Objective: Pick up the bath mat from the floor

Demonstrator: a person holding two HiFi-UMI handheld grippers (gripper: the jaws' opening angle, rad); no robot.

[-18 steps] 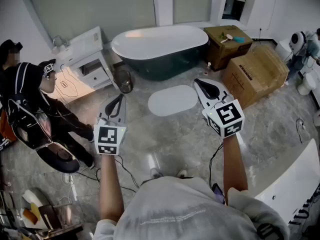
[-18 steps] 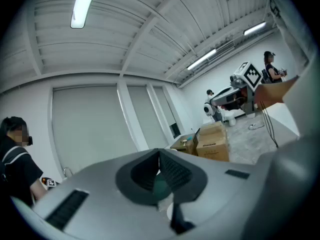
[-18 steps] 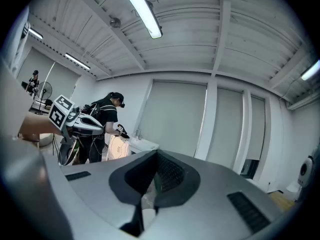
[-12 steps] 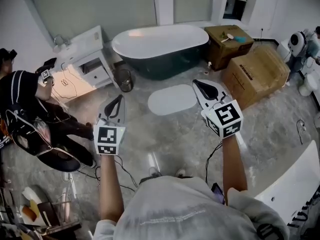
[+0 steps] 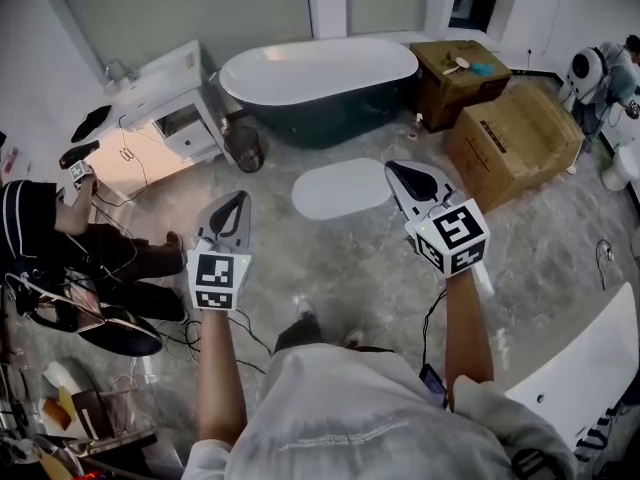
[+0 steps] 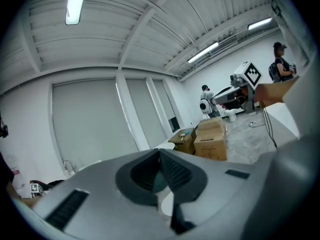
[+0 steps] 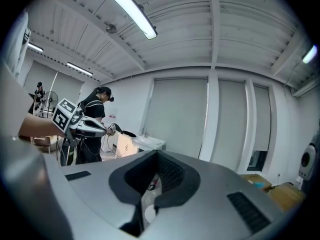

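**Both grippers shut and empty above the floor; bath mat lies ahead of them**

At the bottom of the head view is the wearer's grey shirt (image 5: 340, 418), with both bare forearms reaching up the frame. The left gripper (image 5: 239, 196) sits left of centre. Its own view shows the left gripper (image 6: 160, 151) with its two dark pads meeting at the tips and nothing between them. The right gripper (image 5: 393, 168) is right of centre, its marker cube near the wrist. The right gripper view shows it (image 7: 156, 154) closed in the same way, tips together and empty. Both hang over the grey marbled floor (image 5: 340, 268), touching nothing.

Just beyond them, between the two gripper tips in the frame and nearer the right one, the white oval bath mat (image 5: 335, 190) lies flat on the floor, apart from both grippers.

At the left edge a person in dark clothes (image 5: 60, 238) bends low among cables.

Farther up, a dark bathtub with a white inside (image 5: 320, 78) stands behind the mat. A white vanity unit (image 5: 165, 103) is to its left, and two cardboard boxes (image 5: 515, 143) are to its right. Tall pale blinds fill the top of the frame.
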